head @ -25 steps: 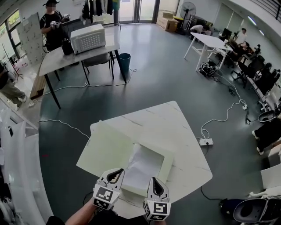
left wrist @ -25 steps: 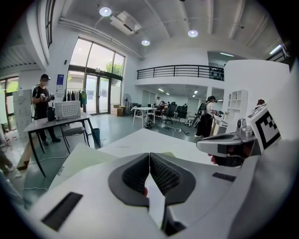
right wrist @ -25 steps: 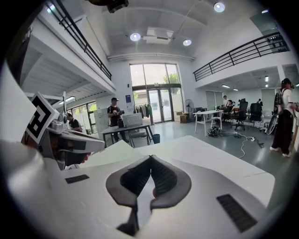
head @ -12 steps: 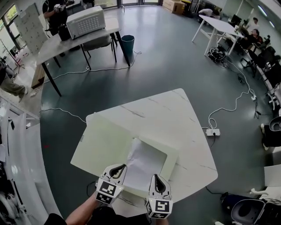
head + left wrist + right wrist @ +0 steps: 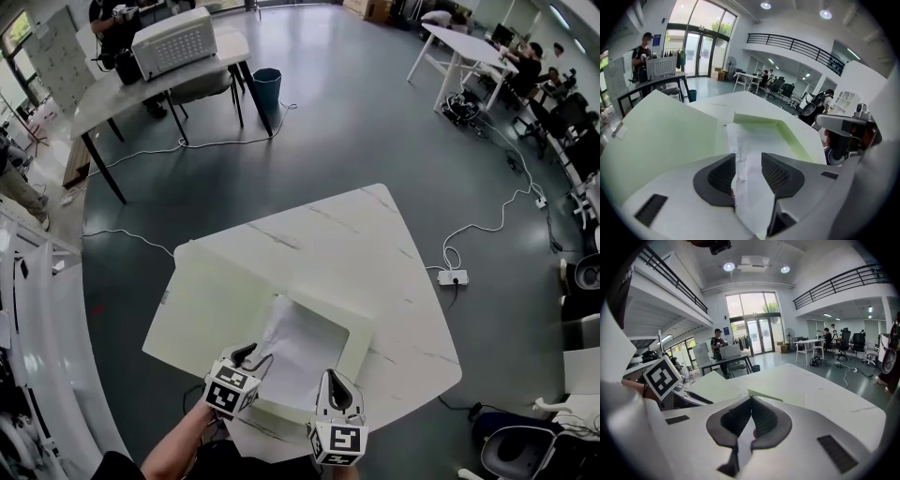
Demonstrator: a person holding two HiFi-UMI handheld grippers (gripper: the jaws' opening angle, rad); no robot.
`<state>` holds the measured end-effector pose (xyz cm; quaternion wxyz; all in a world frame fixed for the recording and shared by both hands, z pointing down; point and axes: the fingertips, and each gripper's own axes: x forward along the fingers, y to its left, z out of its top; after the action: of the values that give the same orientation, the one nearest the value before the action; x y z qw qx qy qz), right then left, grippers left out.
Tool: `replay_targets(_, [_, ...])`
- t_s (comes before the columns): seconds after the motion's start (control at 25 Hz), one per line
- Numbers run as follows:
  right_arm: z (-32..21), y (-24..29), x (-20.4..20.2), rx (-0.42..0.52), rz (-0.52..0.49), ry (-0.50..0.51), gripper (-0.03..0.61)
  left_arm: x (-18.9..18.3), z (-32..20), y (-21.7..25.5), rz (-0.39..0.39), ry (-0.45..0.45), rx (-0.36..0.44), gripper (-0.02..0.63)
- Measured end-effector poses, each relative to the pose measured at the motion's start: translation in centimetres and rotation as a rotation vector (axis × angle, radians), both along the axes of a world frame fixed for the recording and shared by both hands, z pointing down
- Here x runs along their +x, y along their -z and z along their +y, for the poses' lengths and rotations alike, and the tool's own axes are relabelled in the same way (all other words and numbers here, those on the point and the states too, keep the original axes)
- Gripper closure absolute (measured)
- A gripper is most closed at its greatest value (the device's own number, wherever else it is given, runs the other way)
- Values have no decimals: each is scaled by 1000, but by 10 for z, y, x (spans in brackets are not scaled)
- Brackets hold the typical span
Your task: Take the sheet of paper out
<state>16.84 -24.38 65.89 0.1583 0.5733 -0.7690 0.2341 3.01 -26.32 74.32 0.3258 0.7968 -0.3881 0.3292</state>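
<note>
A pale green folder [image 5: 211,309] lies open on the white marble table [image 5: 375,253]. In its right half, a pocket with a raised green rim [image 5: 787,133], rests a white sheet of paper [image 5: 298,345]. My left gripper [image 5: 247,356] points down at the sheet's near left corner. Its jaws are opening, and the crumpled paper edge [image 5: 740,152] stands between them with neither pad pressing on it. My right gripper [image 5: 335,378] is at the folder's near edge, its jaws [image 5: 751,401] shut tip to tip. A green folder corner [image 5: 771,398] lies just beyond the tips; whether it is pinched I cannot tell.
The table's near edge is right under both grippers. Across the grey floor stand a grey table with a white appliance [image 5: 173,42], a blue bin [image 5: 266,82], a power strip with cables [image 5: 453,277], white desks [image 5: 459,42] and a chair [image 5: 511,455]. A person [image 5: 112,19] stands far back.
My left gripper has sunk and tipped down onto the sheet's corner, and its jaws have gone from shut to apart. The right gripper has shifted only slightly.
</note>
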Motion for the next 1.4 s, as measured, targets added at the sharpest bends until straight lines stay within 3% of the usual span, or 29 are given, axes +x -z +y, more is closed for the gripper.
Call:
replay_targets(0.16, [-2,-3,8,-8,3,-4,560,3,1,-17,-15,2,-60,403])
replay_targets(0.76, [-3,-6,26,-13,1,-7,560,6,-8,-63,-94,30,-133,402])
replay_targets(1.0, [-1,-6,28,-13,1,-12,560,1,-4,-70,-143,28,-151,449])
replay_targets(1.16, [1,-8,30,-14,-1,-10,560,-5,-7,-74,-183,54,-125,554])
replay_targets(1.4, [1,-10,33,-17,0,-10,561,-6,-8,-77,-207,77,-118,575])
